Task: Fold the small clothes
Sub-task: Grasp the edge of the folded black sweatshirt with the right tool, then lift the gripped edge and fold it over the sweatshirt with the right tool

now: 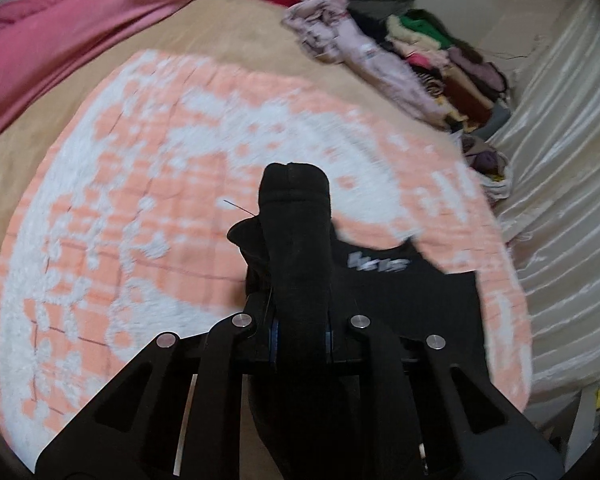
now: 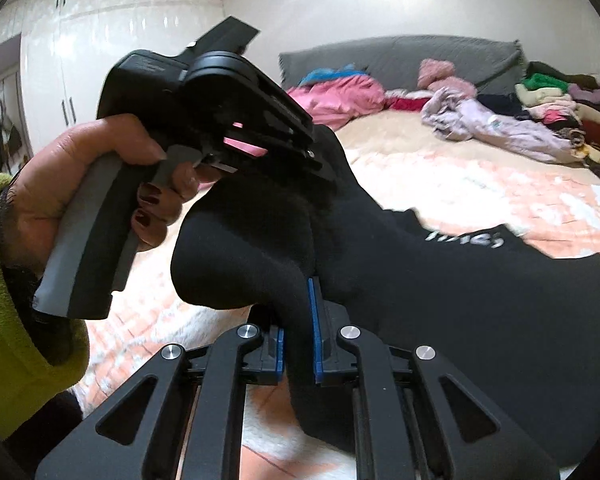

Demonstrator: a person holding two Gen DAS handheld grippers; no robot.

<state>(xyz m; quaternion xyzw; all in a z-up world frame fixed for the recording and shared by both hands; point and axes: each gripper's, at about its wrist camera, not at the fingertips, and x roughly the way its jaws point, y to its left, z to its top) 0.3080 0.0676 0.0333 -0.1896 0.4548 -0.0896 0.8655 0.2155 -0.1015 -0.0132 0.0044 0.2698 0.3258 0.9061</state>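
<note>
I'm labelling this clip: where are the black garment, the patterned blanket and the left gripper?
black garment (image 2: 460, 300): right wrist view, main body below the white lettering.
patterned blanket (image 1: 140, 208): left wrist view, bare peach-and-white area.
left gripper (image 1: 300, 332): left wrist view, between its fingertips.

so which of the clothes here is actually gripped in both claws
The black sock: the left claw and right claw are both shut on it. The lilac garment and pink garment lie loose on the bed.

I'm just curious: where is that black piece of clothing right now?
The black garment is held up above the peach-and-white blanket on the bed, pinched in both claws: the right claw and the left claw.
</note>
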